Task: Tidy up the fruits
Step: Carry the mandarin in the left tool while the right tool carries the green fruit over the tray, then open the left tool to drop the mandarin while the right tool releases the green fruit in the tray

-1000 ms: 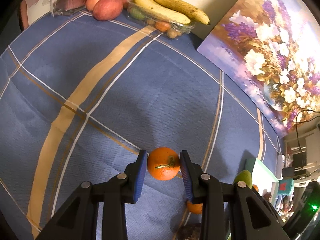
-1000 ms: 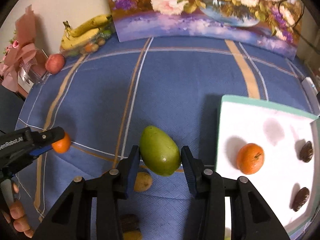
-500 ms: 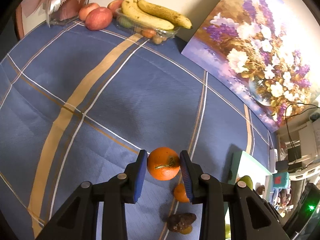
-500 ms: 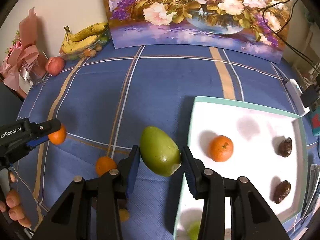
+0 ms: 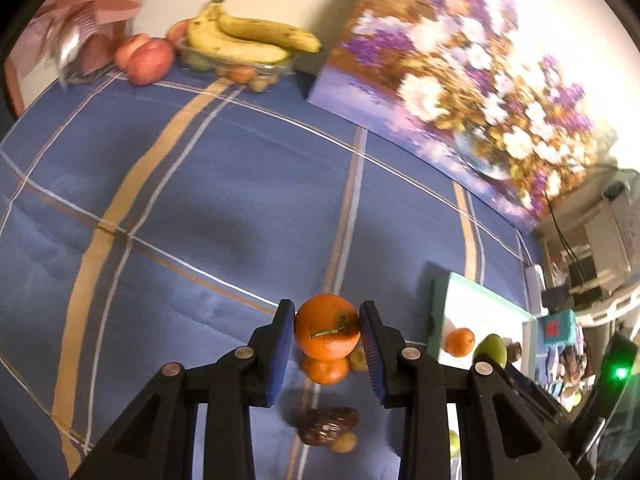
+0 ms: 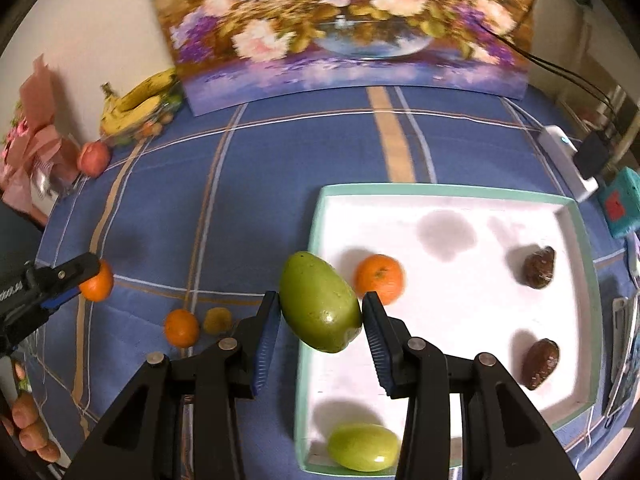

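Right wrist view: right gripper [image 6: 318,312] has its jaws clenched on the green mango [image 6: 318,307], held in the air over the near-left rim of the white tray [image 6: 576,216], likely lined up for a drop inside. Tray already holds one small orange [image 6: 379,279], two dark brown fruits [image 6: 539,267] on its right side, one light green fruit [image 6: 363,447] at the near edge; so five fruits once the mango lands, by my count.

Left gripper [image 5: 326,330] has its jaws clamped on an orange [image 5: 326,327], lifted clear of the blue plaid surface [image 5: 200,200], well left of the tray; probably next in line.

Loose on the surface: one small orange [image 6: 181,327], one yellowish fruit [image 6: 217,320] just beside it; left wrist view also shows one dark wrinkled fruit [image 5: 328,426] with a small yellow one touching it.

At the far wall: a clear container [image 5: 240,68] with two bananas on top, two or three red apples [image 5: 150,62] beside it; small fruit inside too blurred to count.
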`<state>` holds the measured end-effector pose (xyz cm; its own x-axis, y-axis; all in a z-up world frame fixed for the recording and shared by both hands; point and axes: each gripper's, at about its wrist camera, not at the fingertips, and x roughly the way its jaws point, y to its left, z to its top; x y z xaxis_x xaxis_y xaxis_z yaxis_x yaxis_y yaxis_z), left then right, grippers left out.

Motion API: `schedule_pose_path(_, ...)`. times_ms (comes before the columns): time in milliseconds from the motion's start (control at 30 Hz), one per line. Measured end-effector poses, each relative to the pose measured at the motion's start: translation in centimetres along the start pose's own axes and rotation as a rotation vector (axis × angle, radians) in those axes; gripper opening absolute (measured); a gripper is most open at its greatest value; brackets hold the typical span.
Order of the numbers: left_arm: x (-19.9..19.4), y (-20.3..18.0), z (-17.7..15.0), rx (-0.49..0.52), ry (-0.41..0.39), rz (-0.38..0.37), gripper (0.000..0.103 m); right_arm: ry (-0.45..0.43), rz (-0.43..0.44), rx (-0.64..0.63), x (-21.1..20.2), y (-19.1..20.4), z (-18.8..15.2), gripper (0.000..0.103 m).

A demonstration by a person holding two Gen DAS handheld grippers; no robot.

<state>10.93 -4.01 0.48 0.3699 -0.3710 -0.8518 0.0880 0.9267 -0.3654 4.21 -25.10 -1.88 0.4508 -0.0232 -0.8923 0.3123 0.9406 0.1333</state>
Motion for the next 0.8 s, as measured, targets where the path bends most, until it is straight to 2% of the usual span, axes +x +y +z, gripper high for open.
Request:
schedule_pose_path(267, 1.3, -5.0, -1.7, 0.102, 0.067, -0.076, 0.035, 0.013, -0.102, 0.087, -0.3, -5.5, -0.3, 0.044)
schedule_pose_path(567, 2.8, -11.5, -5.5, 0.298, 0.128, -0.088, 0.035, -0.008, -0.173, 0.2, -1.9, -12.3, -1.1, 0.044)
schedule_pose_path(800, 3.9, -15.1, -8.0, 0.379, 0.156, -0.125, 0.035, -0.04, -0.199, 0.264, -3.0, -15.6, -1.7, 0.044)
